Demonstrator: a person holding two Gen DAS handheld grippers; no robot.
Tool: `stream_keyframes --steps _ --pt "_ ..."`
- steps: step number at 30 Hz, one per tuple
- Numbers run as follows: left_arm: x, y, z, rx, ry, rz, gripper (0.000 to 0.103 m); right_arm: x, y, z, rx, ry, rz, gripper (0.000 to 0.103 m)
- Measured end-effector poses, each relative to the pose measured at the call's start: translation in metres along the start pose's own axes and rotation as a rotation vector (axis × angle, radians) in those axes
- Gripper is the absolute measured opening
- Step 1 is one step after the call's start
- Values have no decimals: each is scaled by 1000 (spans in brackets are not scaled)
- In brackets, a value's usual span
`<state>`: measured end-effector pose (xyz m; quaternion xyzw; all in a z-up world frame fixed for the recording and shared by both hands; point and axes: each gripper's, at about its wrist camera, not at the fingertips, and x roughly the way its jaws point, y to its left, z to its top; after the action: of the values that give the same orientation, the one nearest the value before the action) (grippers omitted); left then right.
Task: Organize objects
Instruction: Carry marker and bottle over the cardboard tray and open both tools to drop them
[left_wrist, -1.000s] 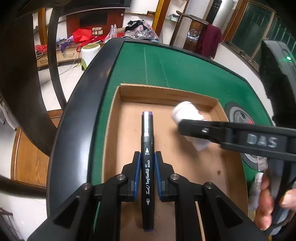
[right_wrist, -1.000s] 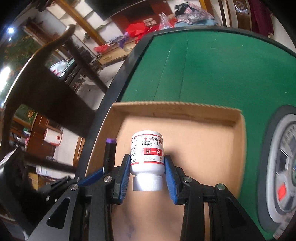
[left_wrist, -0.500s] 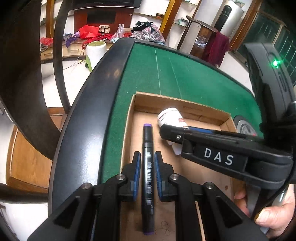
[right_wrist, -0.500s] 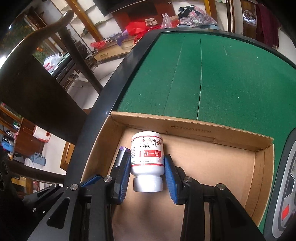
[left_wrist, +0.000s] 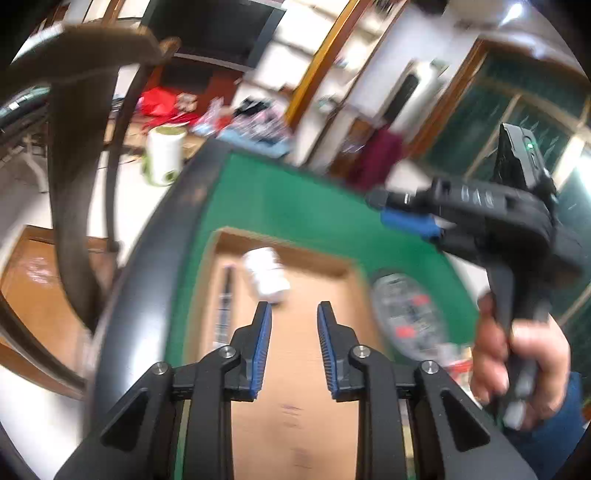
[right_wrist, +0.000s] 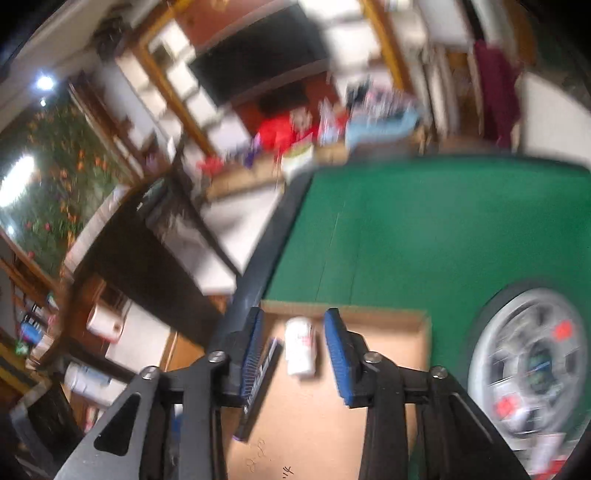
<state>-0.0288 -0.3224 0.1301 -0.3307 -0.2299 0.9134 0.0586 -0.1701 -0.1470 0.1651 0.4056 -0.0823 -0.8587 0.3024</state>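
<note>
A black marker (left_wrist: 226, 295) lies along the left side of the shallow cardboard box (left_wrist: 295, 387) on the green table. A white pill bottle (left_wrist: 266, 273) lies beside it near the box's far wall. My left gripper (left_wrist: 294, 314) is open and empty, raised above the box. In the right wrist view the marker (right_wrist: 260, 384) and the bottle (right_wrist: 301, 347) lie on the box floor (right_wrist: 332, 424) below my right gripper (right_wrist: 294, 325), which is open and empty. The right gripper's body (left_wrist: 480, 210) shows high at the right in the left wrist view. Both views are blurred.
The table's black rim (left_wrist: 147, 280) curves along the left of the box. A round silver dial (right_wrist: 532, 362) is set in the green felt (right_wrist: 424, 229) to the right of the box. A dark wooden chair (left_wrist: 77, 184) stands off the table's left.
Both grippers have opened and let go: the marker and the bottle now lie in the box. Both grippers have lifted up and back from the box.
</note>
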Motion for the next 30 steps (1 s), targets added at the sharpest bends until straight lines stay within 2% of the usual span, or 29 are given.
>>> stream_keyframes --steps 4,6,8,9,10,12,14,16,18,20,23,28,30 --pt "-39 -49 -4 78 -77 -53 31 -122 28 51 -66 -239 -33 29" --pt "-55 -79 -2 131 -107 -77 41 -198 47 78 -114 -381 -87 29" --pt "-64 -101 -2 172 -118 -76 45 -272 64 97 -155 -508 -145 29" --pt "-67 -110 -1 184 -121 -80 45 -313 73 104 -182 -577 -195 29" --pt "-69 -117 -1 187 -122 -87 45 -336 88 103 -209 -612 -242 29" --pt "-68 -122 -1 164 -106 -109 46 -382 115 98 -303 -685 -408 28" --pt "-61 -126 -2 149 -84 -125 46 -409 129 82 -356 -698 -439 25" --pt "-54 -134 -5 169 -80 -117 46 -414 130 72 -400 -692 -490 25" --pt "-53 -146 -12 224 -84 -111 46 -423 114 62 -364 -708 -484 25" --pt "-54 -159 -16 301 -78 -33 46 -443 78 58 -273 -707 -426 25" --pt "-65 -177 -11 382 -69 3 46 -456 29 65 -166 -666 -302 26" --pt "-75 -194 12 373 -22 -13 46 -453 -9 37 -179 -607 -238 29" --pt "-81 -209 14 426 -44 23 46 -448 -23 24 -181 -577 -208 29"
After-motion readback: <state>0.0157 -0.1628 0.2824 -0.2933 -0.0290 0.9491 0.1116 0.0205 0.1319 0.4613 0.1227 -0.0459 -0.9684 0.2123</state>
